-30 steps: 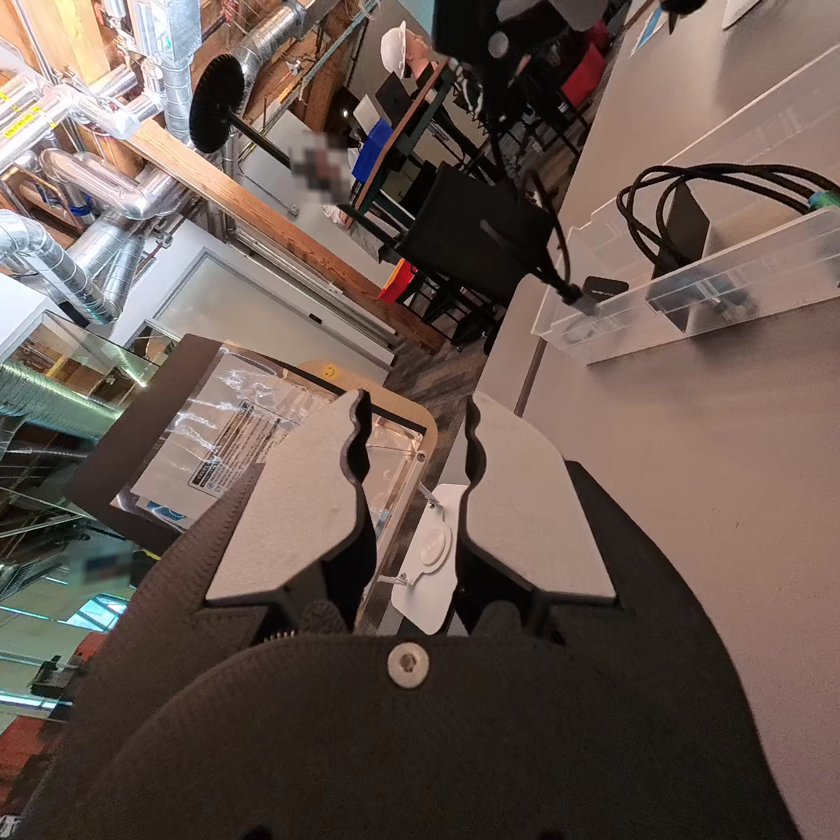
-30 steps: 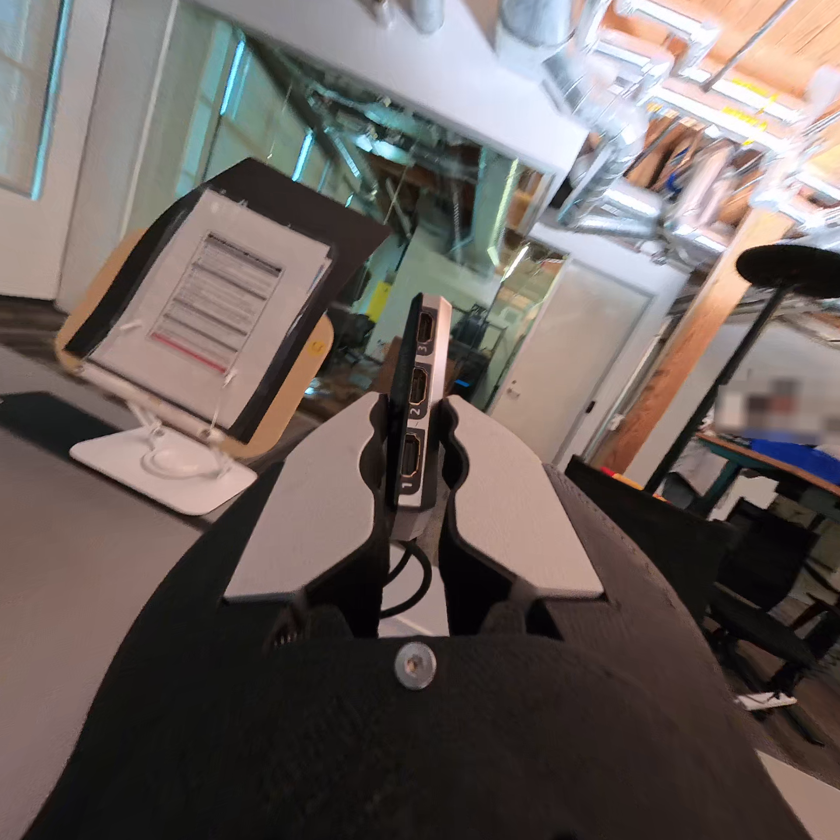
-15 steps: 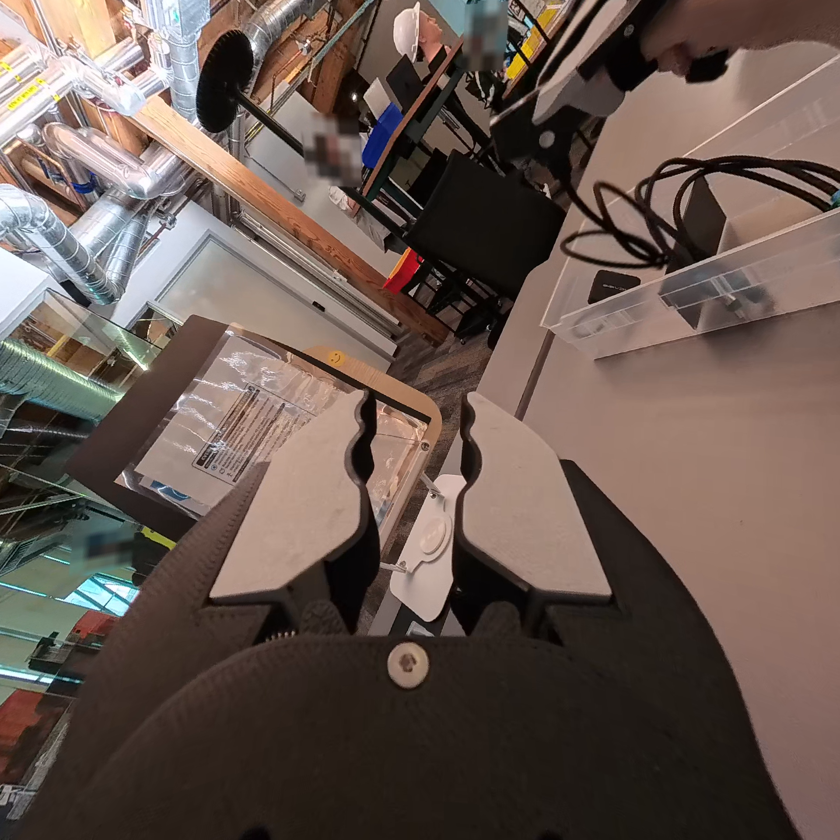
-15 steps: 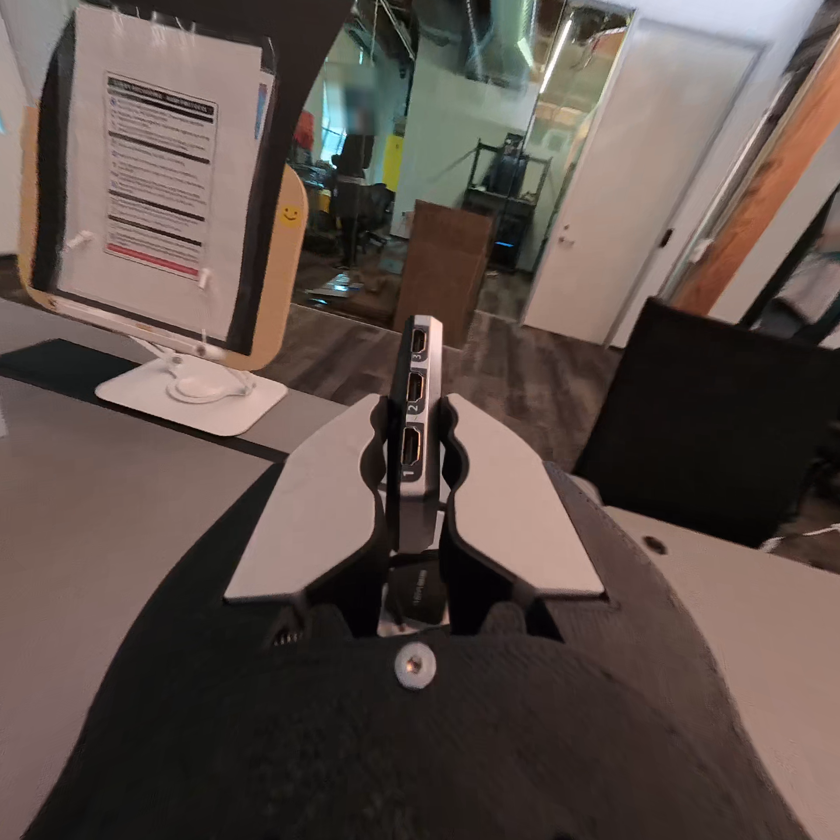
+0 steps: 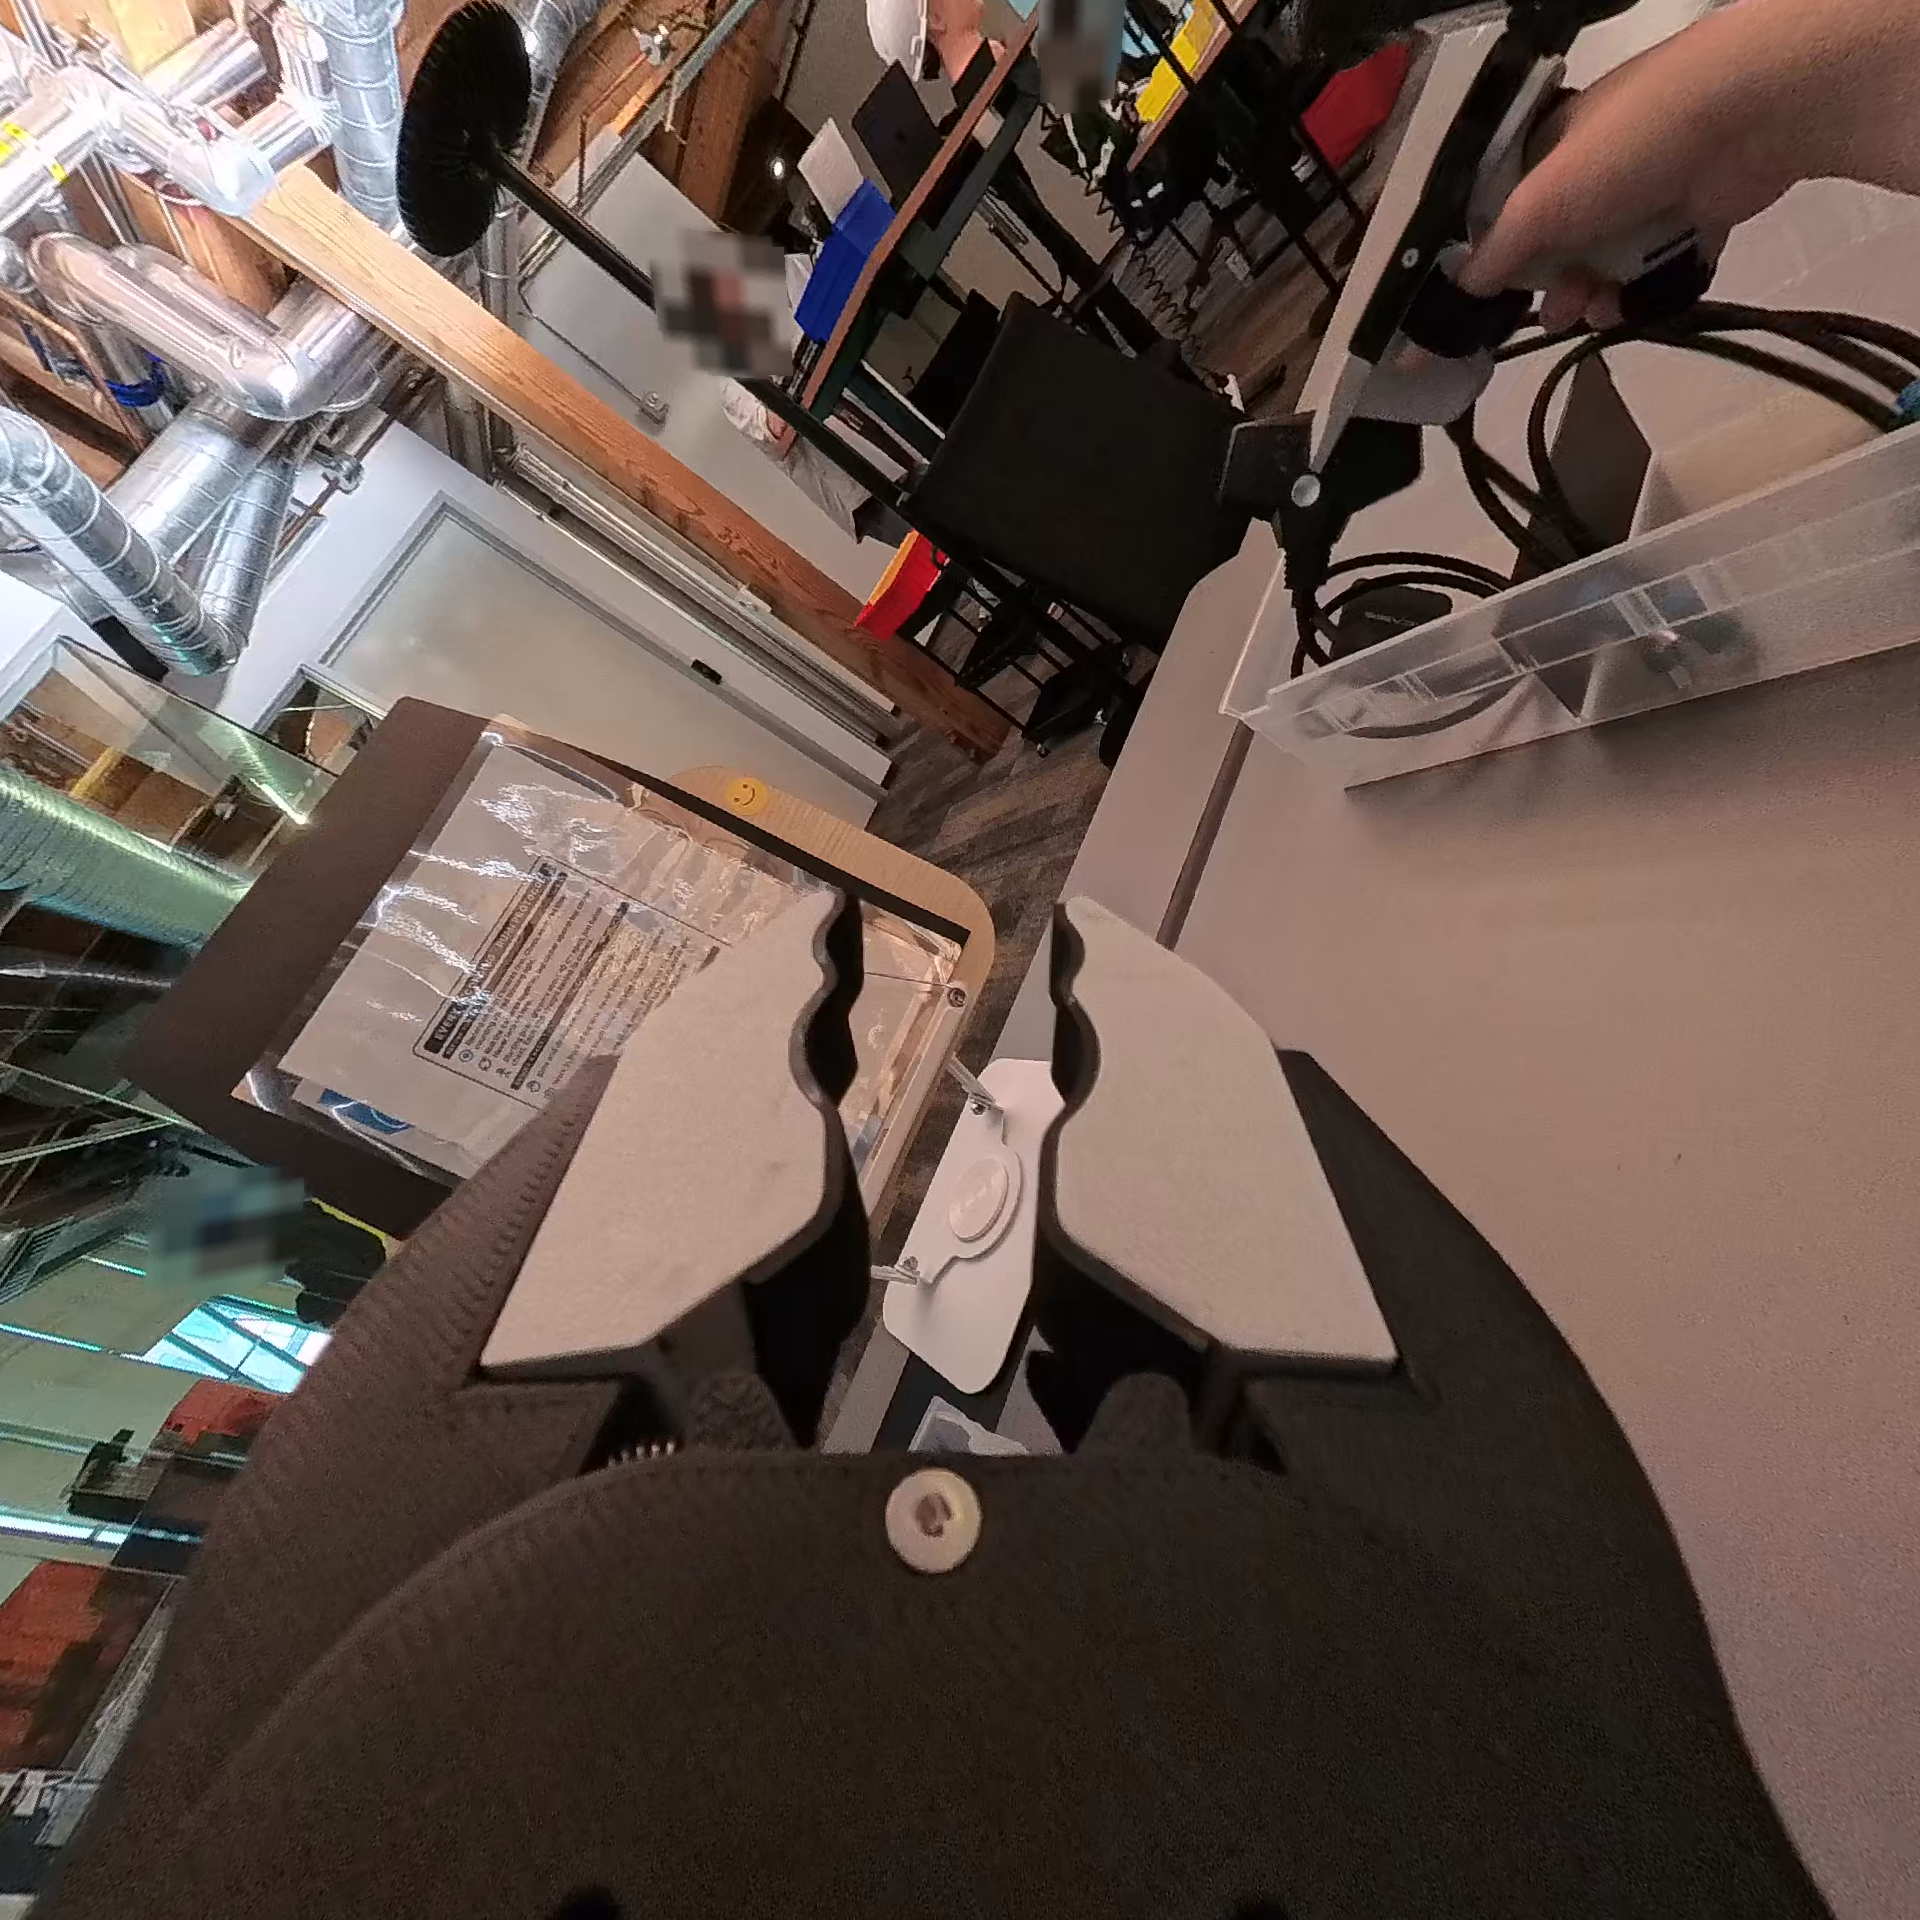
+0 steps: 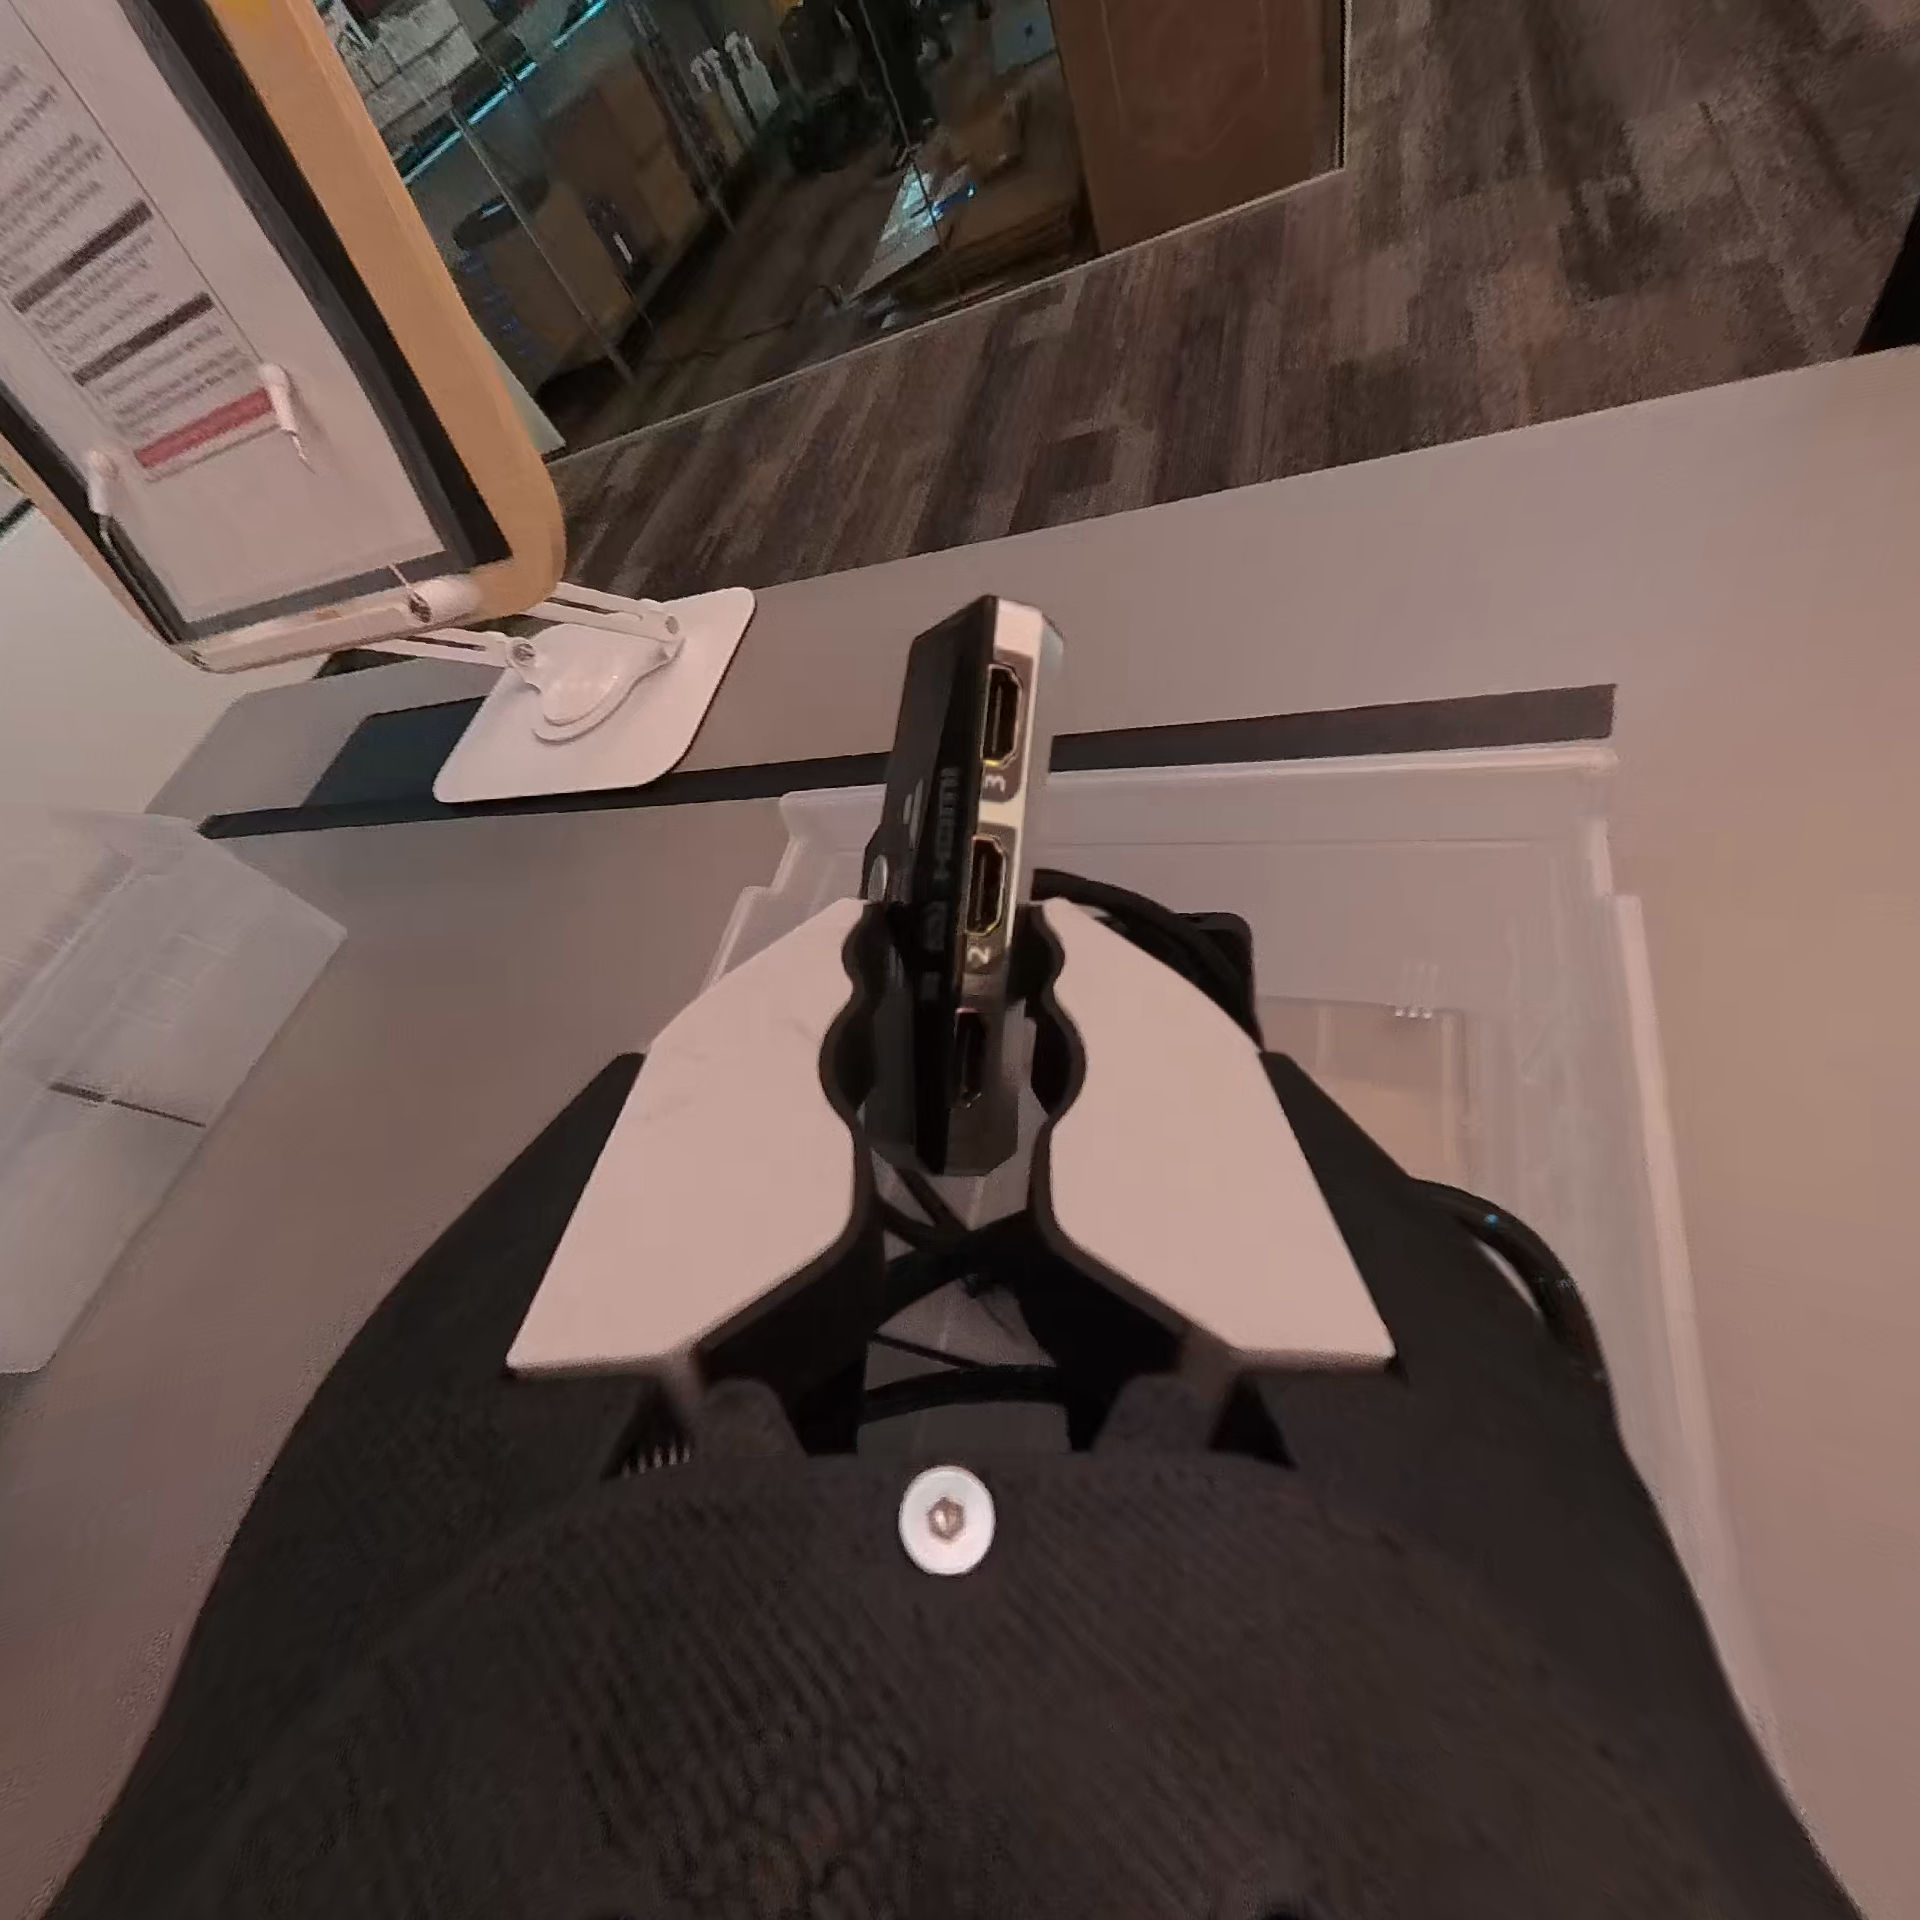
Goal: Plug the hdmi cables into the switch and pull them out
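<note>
The right gripper [image 6: 954,966] has its jaws clamped on the lower part of the switch [image 6: 961,831], holding it above the clear tray [image 6: 1455,821] where the black hdmi cables [image 6: 1143,894] lie coiled. All three ports on the switch's narrow silver face are bare — nothing is plugged in. Whether this is before the first plug-in or after a full round of pulling out, these views cannot say (the empty ports fit either reading); judged from the pictures alone, the whole plug-and-pull sequence looks to be ahead.

The switch stands on end: its long axis runs out from between the jaws, up and away from the camera, leaning slightly left. The port row runs along that axis, and the port face is turned toward the camera and a little right.

The left gripper [image 5: 951,977] hovers over the grey counter [image 5: 1558,1039] well apart from the tray, jaws open at a moderate gap and holding nothing. From its view the right gripper [image 5: 1314,488] hangs over the tray's near end, a person's hand [image 5: 1621,177] on its handle — a free cable end is not clearly visible.
</note>
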Motion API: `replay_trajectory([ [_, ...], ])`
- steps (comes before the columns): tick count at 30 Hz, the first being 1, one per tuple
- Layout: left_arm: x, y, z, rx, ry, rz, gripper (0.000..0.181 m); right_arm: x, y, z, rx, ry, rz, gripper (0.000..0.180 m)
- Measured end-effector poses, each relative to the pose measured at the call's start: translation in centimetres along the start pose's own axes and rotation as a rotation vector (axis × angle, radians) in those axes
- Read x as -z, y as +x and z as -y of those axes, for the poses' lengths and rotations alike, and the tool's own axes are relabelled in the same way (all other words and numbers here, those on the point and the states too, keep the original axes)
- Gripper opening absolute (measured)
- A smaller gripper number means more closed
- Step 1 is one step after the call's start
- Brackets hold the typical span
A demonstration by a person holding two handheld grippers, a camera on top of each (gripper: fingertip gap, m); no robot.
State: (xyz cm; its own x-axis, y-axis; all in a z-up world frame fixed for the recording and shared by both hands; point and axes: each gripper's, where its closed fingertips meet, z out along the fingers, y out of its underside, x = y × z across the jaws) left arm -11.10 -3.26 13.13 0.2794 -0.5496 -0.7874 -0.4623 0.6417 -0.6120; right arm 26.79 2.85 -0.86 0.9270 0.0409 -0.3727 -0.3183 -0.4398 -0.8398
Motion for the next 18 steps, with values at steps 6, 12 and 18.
replay_trajectory([
  [6,-0.2,0.2,-0.3,-0.001,-0.014,-0.01,0.034,1.7,2.5,1.2,0.275,0.022,-0.248,0.028],
  [12,-0.2,0.1,-0.6,0.0,-0.026,-0.011,0.033,1.9,1.3,1.6,0.358,0.027,-0.217,0.021],
  [18,0.5,-1.4,-2.2,0.026,-0.083,0.032,0.034,3.1,1.7,1.8,0.44,-0.009,-0.298,0.022],
])
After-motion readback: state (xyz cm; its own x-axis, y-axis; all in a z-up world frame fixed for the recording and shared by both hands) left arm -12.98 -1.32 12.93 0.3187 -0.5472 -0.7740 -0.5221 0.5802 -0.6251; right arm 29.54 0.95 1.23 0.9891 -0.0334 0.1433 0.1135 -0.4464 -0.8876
